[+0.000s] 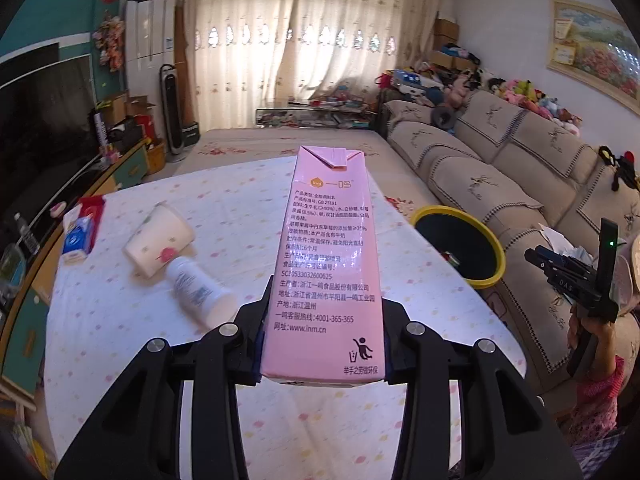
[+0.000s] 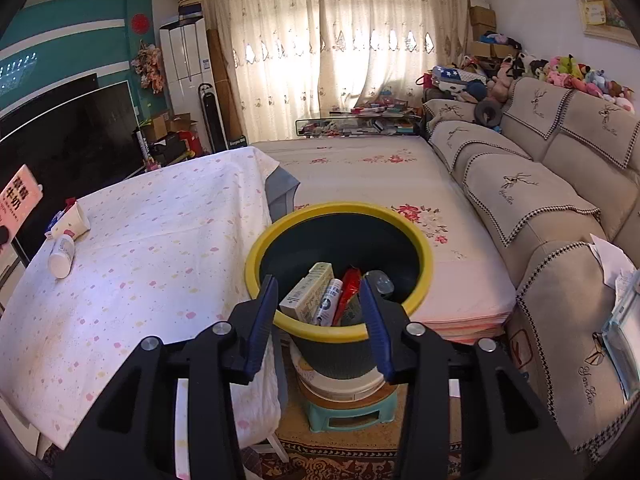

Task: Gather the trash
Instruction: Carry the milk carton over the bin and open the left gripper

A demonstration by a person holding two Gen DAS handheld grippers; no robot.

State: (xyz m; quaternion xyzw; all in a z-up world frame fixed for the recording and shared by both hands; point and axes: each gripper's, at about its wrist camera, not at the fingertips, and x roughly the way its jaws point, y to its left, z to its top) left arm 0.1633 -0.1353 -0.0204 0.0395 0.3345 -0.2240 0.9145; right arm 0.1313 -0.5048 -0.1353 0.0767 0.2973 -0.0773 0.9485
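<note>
Left wrist view: the left gripper (image 1: 322,344) pinches a pink milk carton (image 1: 326,264) by its lower end, and the carton points away from the camera above the table (image 1: 120,340). Behind it on the dotted cloth lie a small white bottle (image 1: 200,292), a paper cup (image 1: 158,240) on its side and a red and blue packet (image 1: 82,232). The bottle touches the cup. Farther right stands the yellow-rimmed bin (image 1: 460,248), partly hidden by the carton and the table edge, so its contents are hard to make out here. At the right edge the right gripper (image 1: 576,276) shows from the side; its fingers cannot be read from this view.

Only the right wrist view looks into the bin (image 2: 340,268): a cream box (image 2: 306,294), a white tube (image 2: 330,300) and a red wrapper (image 2: 352,286) lie inside. The right gripper (image 2: 322,316) hangs over the bin's near rim with its jaws spread apart and nothing between them. The carton (image 2: 18,200) is cut off at the left edge.
</note>
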